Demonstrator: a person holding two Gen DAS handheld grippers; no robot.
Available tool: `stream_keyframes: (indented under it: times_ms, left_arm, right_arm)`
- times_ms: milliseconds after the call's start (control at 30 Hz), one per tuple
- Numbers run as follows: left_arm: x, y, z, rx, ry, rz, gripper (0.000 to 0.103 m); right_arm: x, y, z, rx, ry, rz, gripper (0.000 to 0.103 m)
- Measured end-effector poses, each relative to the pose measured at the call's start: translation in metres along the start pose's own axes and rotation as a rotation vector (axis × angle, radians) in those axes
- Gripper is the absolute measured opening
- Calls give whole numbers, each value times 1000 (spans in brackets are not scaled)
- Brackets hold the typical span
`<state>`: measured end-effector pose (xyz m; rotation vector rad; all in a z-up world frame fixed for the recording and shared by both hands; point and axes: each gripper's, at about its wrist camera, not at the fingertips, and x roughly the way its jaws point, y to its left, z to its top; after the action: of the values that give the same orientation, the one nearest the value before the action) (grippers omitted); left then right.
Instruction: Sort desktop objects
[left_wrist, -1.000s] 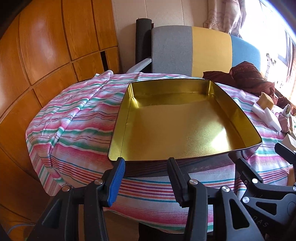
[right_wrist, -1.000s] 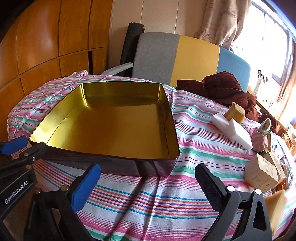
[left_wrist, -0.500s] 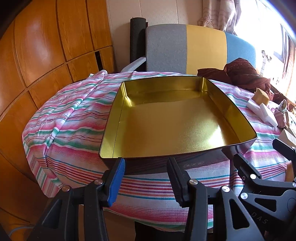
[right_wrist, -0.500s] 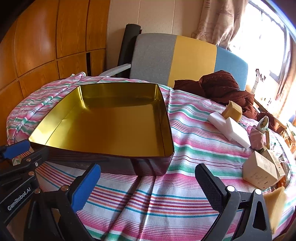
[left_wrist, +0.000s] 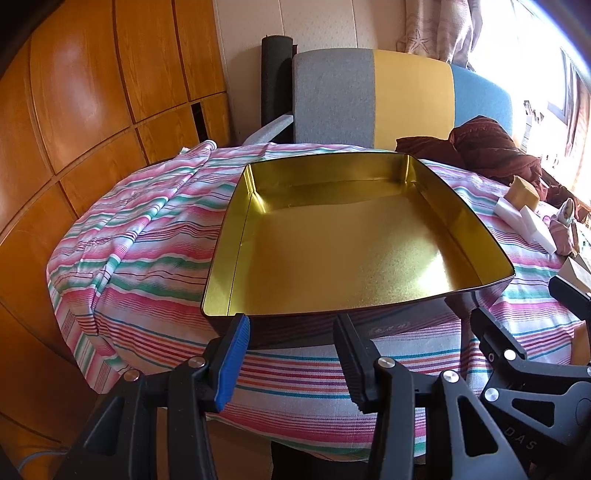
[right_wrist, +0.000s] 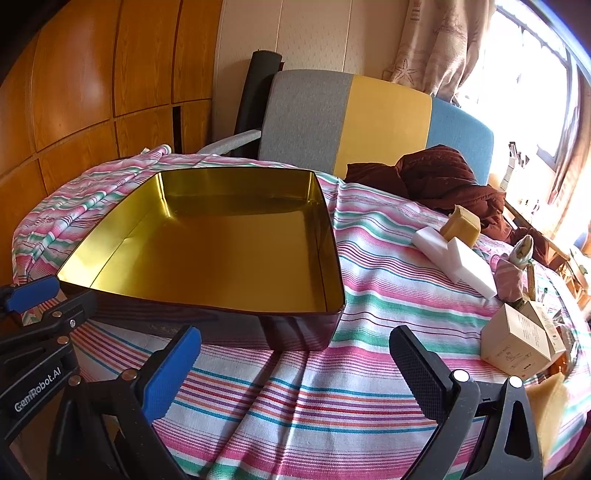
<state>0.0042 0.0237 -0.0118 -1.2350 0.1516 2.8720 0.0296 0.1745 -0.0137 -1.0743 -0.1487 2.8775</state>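
A square tin with a gold inside (left_wrist: 351, 254) (right_wrist: 207, 254) lies empty on the striped tablecloth. My left gripper (left_wrist: 291, 354) hovers open just before its near wall, nothing between the fingers. My right gripper (right_wrist: 291, 365) is open wider, over the cloth in front of the tin's right corner. To the right lie two white foam blocks (right_wrist: 458, 258), a tan block (right_wrist: 461, 221) on one of them, a small cardboard box (right_wrist: 517, 341), a pink cloth pouch (right_wrist: 511, 271) and a yellow sponge (right_wrist: 550, 410) at the lower right edge.
A dark red garment (right_wrist: 443, 181) is heaped at the table's back right. A grey, yellow and blue chair back (left_wrist: 373, 96) stands behind the table. Wooden wall panels (left_wrist: 74, 110) run along the left. The cloth (left_wrist: 147, 236) drapes over the table's left edge.
Both views have drawn back and risen slightly, so the tin sits a little farther from the fingers. Both grippers stay open and nothing on the table has moved.
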Motion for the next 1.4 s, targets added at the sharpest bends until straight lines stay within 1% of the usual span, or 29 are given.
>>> stream_keyframes:
  times_ms: [533, 833, 1000, 1167, 1400]
  left_arm:
    - [-4, -8, -2, 23, -4, -22, 48]
    - [-5, -10, -2, 29, -1, -38, 48]
    - [-7, -14, -2, 36, -5, -48, 48]
    - [-9, -21, -3, 47, -7, -73, 48]
    - [-10, -26, -4, 60, -3, -79, 48]
  right_arm:
    - [-2, -5, -3, 2, -3, -11, 103]
    - [-6, -9, -4, 1, -19, -23, 103]
    - [-10, -16, -6, 9, -26, -39, 103]
    - [-13, -25, -7, 26, -31, -63, 103]
    - [-12, -30, -8, 31, -29, -66, 103]
